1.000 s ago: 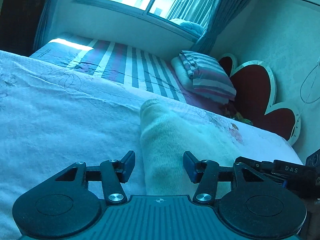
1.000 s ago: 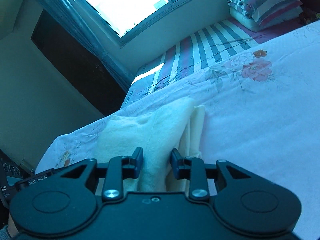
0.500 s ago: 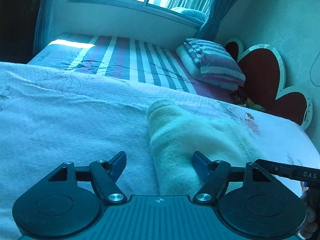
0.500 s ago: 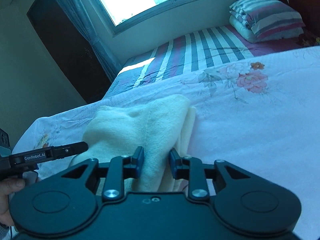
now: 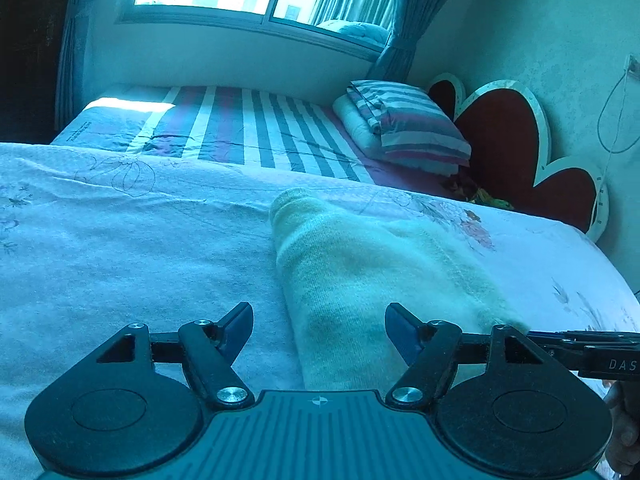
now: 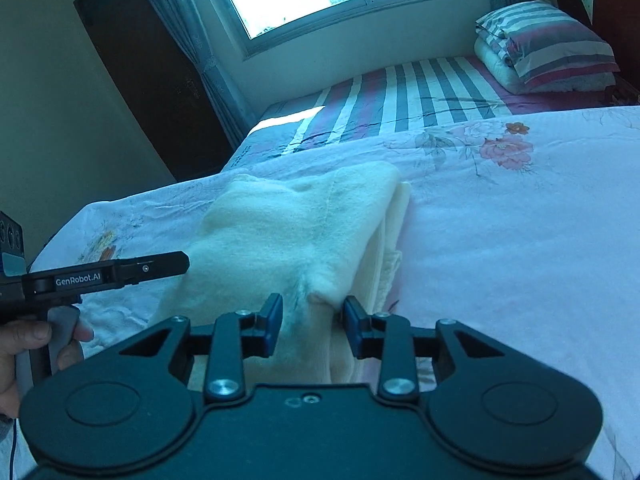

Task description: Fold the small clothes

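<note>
Garment (image 5: 360, 280) half-folded on the floral sheet (image 5: 140, 260), both tools at its near edge.

We note a pale, fuzzy knit lying in stacked layers on the sheet, well short of the striped pillow (image 5: 404, 124) at the head of the bed. Our left gripper (image 5: 319, 330) stands spread, its fingers straddling the garment's near left edge with nothing pressed between them. Our right gripper (image 6: 313, 322) pinches a raised tuft of the top layer; the cloth bunches between the blue pads (image 6: 352, 316). We judge the fabric light, soft and limp, not slippery, prone to sag and drag its lower layers along. Best hold: near the corners of the garment's near edge, taking the whole layer stack rather than surface fuzz, both tools level with each other.
</note>
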